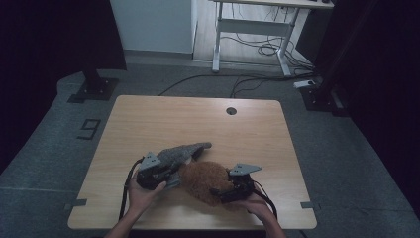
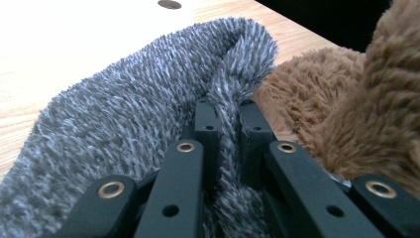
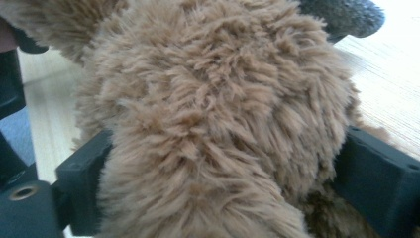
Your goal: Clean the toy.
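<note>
Both sets of fingers are clamped on fabric. Nearest the person, the right gripper (image 1: 224,191) has its jaws spread wide around the bulk of the brown fluffy item (image 3: 218,124), which bulges between them at the table's front edge. Just left, the left gripper (image 2: 229,116) pinches a fold of the grey fuzzy item (image 2: 124,124) between nearly closed jaws. Beyond, the grey piece stretches toward the middle of the wooden table (image 1: 198,124), touching the brown one.
</note>
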Available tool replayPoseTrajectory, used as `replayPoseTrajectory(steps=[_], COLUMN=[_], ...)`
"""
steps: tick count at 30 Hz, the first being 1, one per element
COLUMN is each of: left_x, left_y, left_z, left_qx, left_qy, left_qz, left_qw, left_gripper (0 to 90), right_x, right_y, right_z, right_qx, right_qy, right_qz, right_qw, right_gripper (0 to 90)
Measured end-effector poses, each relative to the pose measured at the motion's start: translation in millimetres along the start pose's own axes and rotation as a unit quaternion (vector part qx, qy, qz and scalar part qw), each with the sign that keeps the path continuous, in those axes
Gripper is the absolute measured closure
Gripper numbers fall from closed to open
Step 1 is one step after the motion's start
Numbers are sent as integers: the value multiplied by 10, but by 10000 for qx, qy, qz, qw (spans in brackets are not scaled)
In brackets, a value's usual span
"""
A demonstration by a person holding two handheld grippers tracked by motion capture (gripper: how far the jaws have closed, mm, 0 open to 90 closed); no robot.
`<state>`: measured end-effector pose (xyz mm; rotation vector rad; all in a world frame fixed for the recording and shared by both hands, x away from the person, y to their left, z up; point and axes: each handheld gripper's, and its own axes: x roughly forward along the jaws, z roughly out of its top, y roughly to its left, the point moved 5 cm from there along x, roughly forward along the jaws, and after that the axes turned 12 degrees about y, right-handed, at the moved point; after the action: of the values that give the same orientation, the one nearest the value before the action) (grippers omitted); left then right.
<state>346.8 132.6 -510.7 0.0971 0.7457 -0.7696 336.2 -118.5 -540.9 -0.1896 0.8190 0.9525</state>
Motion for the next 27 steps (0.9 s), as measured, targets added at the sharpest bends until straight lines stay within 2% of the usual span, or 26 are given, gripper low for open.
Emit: replayPoseTrajectory(steps=[2,4,6,8,10,12,15,18,22,27], left_x=[7,8,5,0,-2,7,46,56,25,27], left_y=[-3,-10,-12,-19,-35,-58,-97,-115,-181,-505], left_z=[4,12,17,17,7,-6,-8,35,213,630], left_qx=[-23,-16,-27,-52,-62,-60,-74,-87,6,466], left_qy=[-2,-5,-21,-63,-85,-86,-85,-69,-49,-160], left_qz=[-35,-15,-10,-32,-68,-107,-153,-169,-207,-237], left_qw=[10000,10000,10000,10000,9999,9999,9998,9998,9998,9985], left_gripper=[818,818,818,818,816,815,812,807,806,805], right_x=[14,-2,-36,-61,-95,-123,-155,-138,-125,-143], right_y=[2,14,11,-3,-34,-94,-216,-317,-370,-440], right_z=[-30,-53,-44,-25,27,107,231,256,132,1], right_qx=[-37,-194,-310,-441,-674,-946,-1291,-1418,-1286,-886], right_qy=[7,-15,-155,-284,-349,-379,-365,-334,-511,-764], right_qz=[-49,-174,-303,-442,-722,-1009,-1288,-1270,-1081,-1021], right_qw=[10000,9997,9989,9976,9945,9897,9825,9811,9845,9879], right_gripper=[177,339,440,503,530,539,531,504,439,372])
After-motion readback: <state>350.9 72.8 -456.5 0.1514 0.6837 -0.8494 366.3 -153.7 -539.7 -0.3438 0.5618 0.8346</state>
